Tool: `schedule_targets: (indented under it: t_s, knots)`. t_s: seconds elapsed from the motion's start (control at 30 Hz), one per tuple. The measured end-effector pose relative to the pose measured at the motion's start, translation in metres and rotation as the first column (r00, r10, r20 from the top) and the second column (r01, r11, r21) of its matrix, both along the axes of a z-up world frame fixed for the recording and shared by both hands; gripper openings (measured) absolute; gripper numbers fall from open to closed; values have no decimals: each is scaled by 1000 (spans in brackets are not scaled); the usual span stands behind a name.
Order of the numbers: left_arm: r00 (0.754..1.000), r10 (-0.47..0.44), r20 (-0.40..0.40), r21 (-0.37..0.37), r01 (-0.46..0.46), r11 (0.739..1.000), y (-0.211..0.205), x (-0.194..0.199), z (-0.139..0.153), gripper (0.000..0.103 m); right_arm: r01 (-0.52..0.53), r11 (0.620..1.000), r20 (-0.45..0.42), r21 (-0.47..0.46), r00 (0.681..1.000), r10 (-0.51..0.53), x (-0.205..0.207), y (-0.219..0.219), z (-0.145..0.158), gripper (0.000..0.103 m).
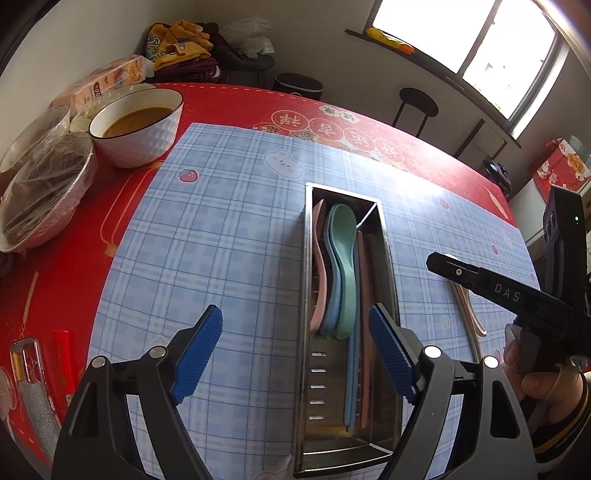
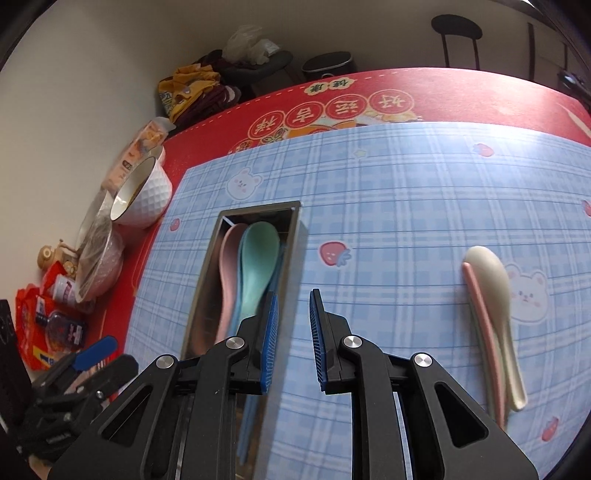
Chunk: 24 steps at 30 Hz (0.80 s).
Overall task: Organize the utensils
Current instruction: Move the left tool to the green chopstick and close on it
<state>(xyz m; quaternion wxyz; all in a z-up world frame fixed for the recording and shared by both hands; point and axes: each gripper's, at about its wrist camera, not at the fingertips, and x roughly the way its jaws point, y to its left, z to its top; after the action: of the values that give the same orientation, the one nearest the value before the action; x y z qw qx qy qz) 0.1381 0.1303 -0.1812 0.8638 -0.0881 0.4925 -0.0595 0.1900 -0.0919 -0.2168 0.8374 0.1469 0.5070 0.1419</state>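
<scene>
While both tongs stand empty, the next pick is being set up.
Right of the rectangular steel utensil tray (image 2: 295, 221) holding pastel spoons, a cream plastic spoon (image 2: 493, 295) and pink chopstick (image 2: 484, 332) remain on the surface; the right tongs (image 2: 293, 339), narrowed but empty, must be carried there, the left tongs (image 1: 295, 350) spread wide.

Left gripper (image 1: 295, 354) jaws wide, right gripper (image 2: 293, 339) narrow

Plain room, daylight from the upper right

A bright, black-framed window (image 1: 476, 48) glares at upper right above a round black stool (image 1: 418, 105); off-white walls (image 1: 92, 33) fill the upper left, with heaped yellow and maroon clothes (image 1: 184, 50) at top centre.
</scene>
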Motion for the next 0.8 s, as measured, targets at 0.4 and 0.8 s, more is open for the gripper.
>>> schedule_targets:
  t_s: [0.4,0.8]
  knots:
    - [991,-131,-10,36,132,991,-96,5,2,79,179,984,-8,-16,984,-179,-43,-115,-3,18]
    - [969,-224,-105,4,226,974,-191,2,-32,69,227,967,-3,-117,973,-229,-87,-196,-14,18]
